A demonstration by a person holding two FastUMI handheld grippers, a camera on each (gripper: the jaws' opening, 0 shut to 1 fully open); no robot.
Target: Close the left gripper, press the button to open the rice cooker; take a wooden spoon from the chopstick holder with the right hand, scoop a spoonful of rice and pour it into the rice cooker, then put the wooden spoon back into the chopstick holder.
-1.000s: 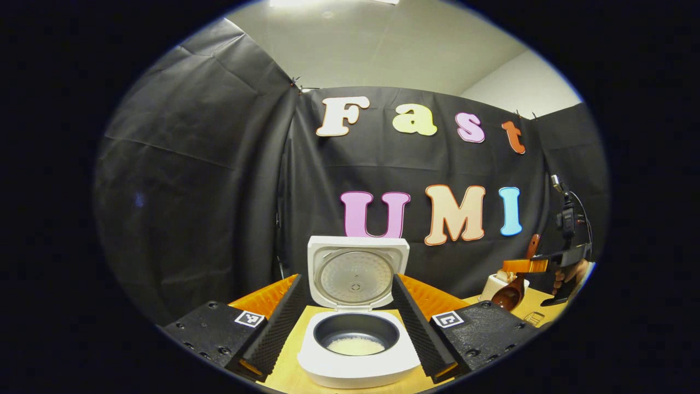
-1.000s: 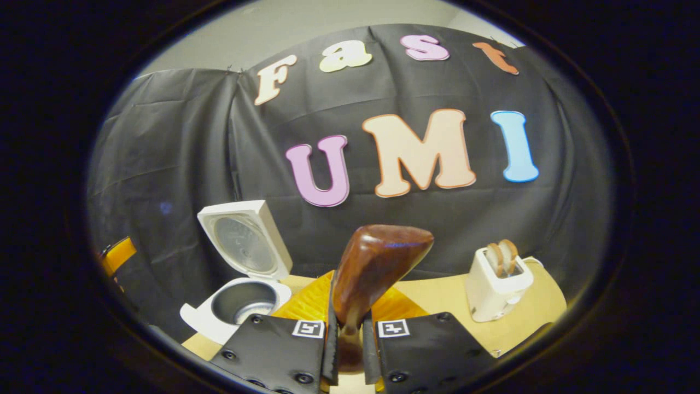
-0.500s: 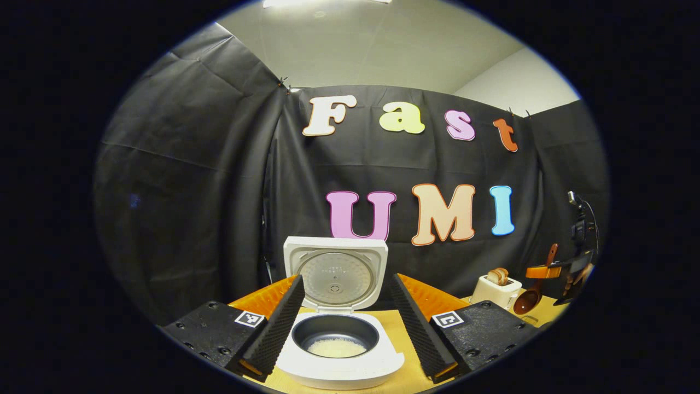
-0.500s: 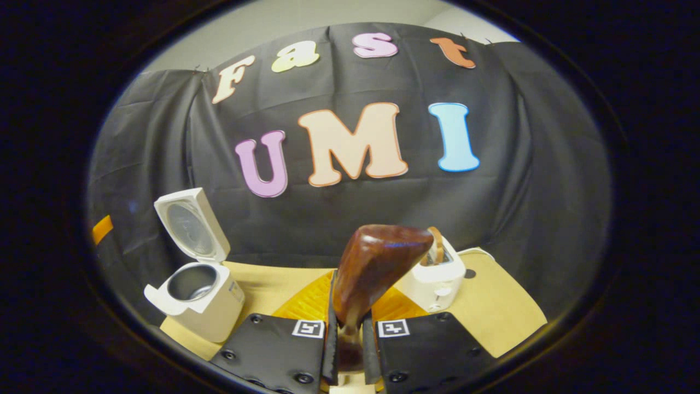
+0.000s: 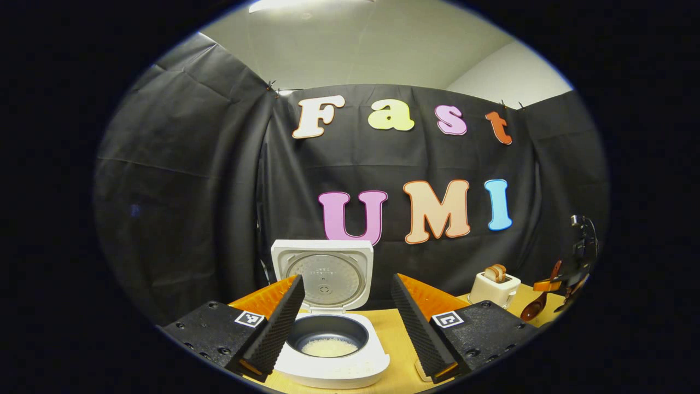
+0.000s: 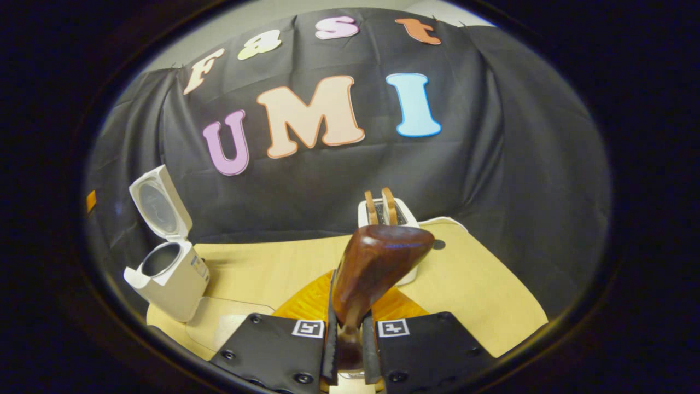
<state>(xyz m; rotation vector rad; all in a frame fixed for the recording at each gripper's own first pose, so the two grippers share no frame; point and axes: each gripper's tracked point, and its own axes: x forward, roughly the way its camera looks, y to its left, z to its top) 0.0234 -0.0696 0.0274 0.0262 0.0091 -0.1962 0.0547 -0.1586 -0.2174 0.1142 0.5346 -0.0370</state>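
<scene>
Spoon (image 6: 377,262) sits pinched tight in my right gripper (image 6: 348,342), its long way pointing up and ahead; rice cooker (image 6: 167,273) stands far left, lid up; my left gripper (image 5: 343,323) gapes wide, holding nothing.

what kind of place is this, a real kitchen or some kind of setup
Probably a staged recording booth, not a real kitchen: black cloth hangs as the wall behind a bare wooden table, which holds just a rice cooker and a toaster.

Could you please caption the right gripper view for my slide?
Right gripper clamps wooden spoon; rice cooker stands open at left, toaster behind.
</scene>
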